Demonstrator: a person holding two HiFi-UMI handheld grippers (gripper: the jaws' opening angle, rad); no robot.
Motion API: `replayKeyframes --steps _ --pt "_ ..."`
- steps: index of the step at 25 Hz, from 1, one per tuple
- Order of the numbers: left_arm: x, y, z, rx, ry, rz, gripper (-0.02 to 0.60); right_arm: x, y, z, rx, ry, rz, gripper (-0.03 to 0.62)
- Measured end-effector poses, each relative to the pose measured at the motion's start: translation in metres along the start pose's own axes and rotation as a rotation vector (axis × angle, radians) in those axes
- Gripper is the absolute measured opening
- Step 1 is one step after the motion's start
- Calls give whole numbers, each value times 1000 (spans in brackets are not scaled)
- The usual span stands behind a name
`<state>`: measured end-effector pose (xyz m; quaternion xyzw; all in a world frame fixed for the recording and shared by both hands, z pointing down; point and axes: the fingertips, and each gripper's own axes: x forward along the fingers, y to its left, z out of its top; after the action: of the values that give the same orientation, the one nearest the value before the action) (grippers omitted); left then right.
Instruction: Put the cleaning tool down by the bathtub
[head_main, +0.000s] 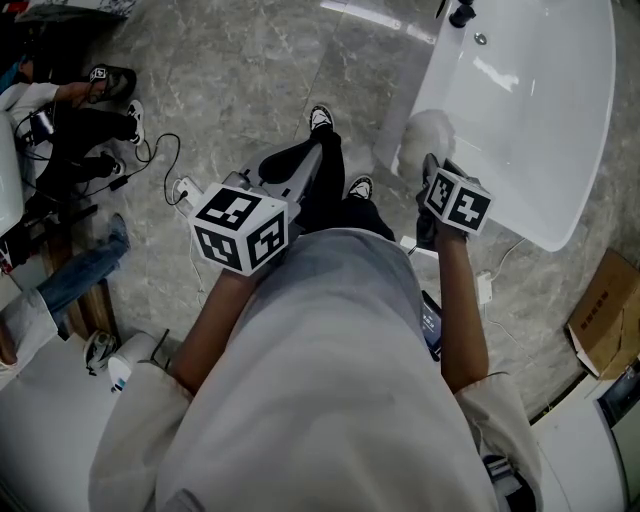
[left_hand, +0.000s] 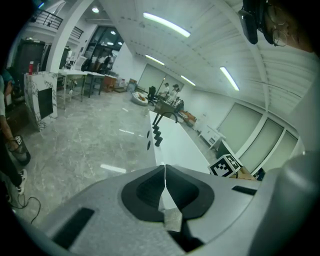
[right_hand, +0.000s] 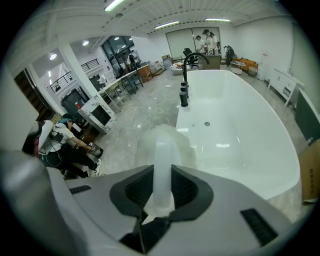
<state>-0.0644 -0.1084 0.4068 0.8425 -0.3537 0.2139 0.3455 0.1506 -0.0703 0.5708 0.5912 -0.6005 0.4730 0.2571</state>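
My right gripper (right_hand: 161, 177) is shut on the white handle of the cleaning tool (right_hand: 165, 150), whose fluffy white head (head_main: 425, 140) hangs just off the near end of the white bathtub (head_main: 540, 110), over the grey floor. In the right gripper view the handle runs straight out between the jaws toward the tub rim (right_hand: 190, 120). My left gripper (left_hand: 164, 175) is shut with nothing between its jaws, held out over the floor to the left of the tub; its marker cube (head_main: 240, 228) shows in the head view.
A black tap (right_hand: 186, 75) stands on the tub's rim. My own shoes (head_main: 320, 118) are on the marble floor by the tub's end. Another person sits at the left with cables (head_main: 165, 160). A cardboard box (head_main: 605, 310) lies at the right.
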Motion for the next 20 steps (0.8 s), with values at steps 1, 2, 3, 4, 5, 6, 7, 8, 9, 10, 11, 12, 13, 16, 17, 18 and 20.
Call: replayKeyframes --steps 1,2,3,4,5,6,7,8,9,10,11,12,13,16,17,18,20 --pt "0 0 -1 -1 1 0 11 1 -1 -1 -1 4 -2 67" --pt "0 0 -1 -2 1 0 11 3 -2 -2 -3 7 -5 67" --pt "0 -1 -1 -3 1 0 11 3 -3 -3 -5 10 -8 67" --pt "-1 -1 -1 -2 2 -1 11 4 -3 -3 -7 12 -12 67" --pt "-2 -1 0 -1 2 0 11 5 -4 -3 -9 14 -14 67" --pt "-3 -1 0 0 2 0 11 6 -4 -4 -12 17 -17 67" --pt "-4 -1 0 0 2 2 11 7 -4 -5 -14 21 -19 67" --pt "-4 -1 0 0 3 3 11 9 -5 -6 -16 26 -21 67" --pt "-4 -1 0 0 4 5 11 11 -7 -7 -19 32 -24 67" --pt "-3 -1 0 -1 5 6 11 13 -9 -8 -21 38 -27 67" --pt "-1 -1 0 -2 7 7 11 16 -12 -8 -23 43 -31 67" --pt "1 -1 0 -3 9 7 11 18 -14 -8 -23 48 -33 67" --pt "2 -1 1 -5 11 9 11 20 -16 -9 -21 52 -35 67" --pt "3 -1 3 -6 15 13 11 25 -20 -9 -14 62 -38 67" --pt "3 -1 3 -6 16 14 11 26 -21 -9 -11 65 -39 67" --pt "3 -1 3 -6 17 15 11 28 -21 -10 -7 68 -39 67" --pt "3 -1 3 -7 21 17 11 31 -23 -11 0 75 -40 67"
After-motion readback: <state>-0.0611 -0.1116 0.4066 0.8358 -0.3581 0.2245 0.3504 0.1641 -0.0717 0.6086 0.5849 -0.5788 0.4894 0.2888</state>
